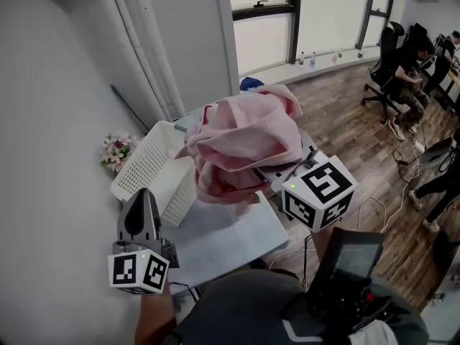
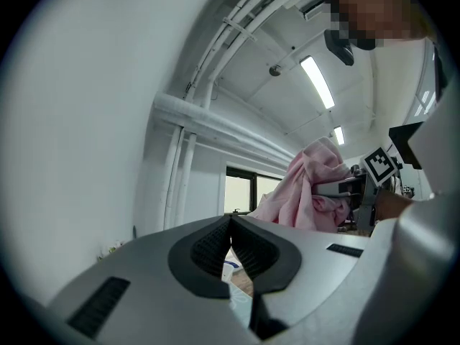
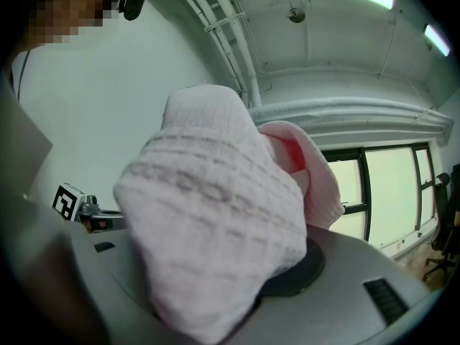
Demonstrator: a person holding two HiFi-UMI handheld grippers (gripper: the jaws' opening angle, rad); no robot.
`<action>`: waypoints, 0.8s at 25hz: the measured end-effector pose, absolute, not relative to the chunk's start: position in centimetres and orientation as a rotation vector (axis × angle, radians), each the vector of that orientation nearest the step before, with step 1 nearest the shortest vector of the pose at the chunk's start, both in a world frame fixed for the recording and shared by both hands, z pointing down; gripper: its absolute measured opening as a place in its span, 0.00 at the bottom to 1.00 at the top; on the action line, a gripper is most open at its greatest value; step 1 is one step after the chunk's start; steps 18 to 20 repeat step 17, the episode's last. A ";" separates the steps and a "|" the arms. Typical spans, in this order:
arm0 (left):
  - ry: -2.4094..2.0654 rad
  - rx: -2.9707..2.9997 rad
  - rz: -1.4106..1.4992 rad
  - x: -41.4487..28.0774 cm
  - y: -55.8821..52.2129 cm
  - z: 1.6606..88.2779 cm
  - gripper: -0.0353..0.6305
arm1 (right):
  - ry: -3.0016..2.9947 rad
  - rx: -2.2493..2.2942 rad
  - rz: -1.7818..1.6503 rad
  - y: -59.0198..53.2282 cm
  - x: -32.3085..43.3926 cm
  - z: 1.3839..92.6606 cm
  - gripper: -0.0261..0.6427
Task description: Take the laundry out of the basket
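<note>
A pink garment (image 1: 244, 146) hangs bunched in the air above the table (image 1: 230, 239), with my right gripper (image 1: 264, 177) shut on it. In the right gripper view the cloth (image 3: 215, 214) covers the jaws and fills the middle of the picture. A white mesh laundry basket (image 1: 154, 167) lies tipped on its side on the table, just left of and below the garment. My left gripper (image 1: 141, 195) points upward at the lower left, apart from the basket and the cloth. Its jaws (image 2: 231, 225) are shut with nothing between them. From there the pink garment (image 2: 309, 185) shows to the right.
A grey wall with pipes stands close on the left. A bunch of flowers (image 1: 115, 149) sits by the wall beside the basket. A blue thing (image 1: 251, 83) lies behind the garment. Right of the table is wood floor with cables, and a person (image 1: 410, 70) sits on an office chair.
</note>
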State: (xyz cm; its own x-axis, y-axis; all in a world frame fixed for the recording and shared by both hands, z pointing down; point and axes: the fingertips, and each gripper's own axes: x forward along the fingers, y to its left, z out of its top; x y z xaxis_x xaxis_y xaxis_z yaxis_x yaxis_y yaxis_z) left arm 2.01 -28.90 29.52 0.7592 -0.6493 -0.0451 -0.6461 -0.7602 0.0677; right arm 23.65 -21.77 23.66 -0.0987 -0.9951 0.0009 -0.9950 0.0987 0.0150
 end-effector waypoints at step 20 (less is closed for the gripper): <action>-1.074 2.908 -0.076 1.7 -28.9 29.1 0.07 | -2.324 2.108 -0.010 -21.6 23.4 23.5 0.43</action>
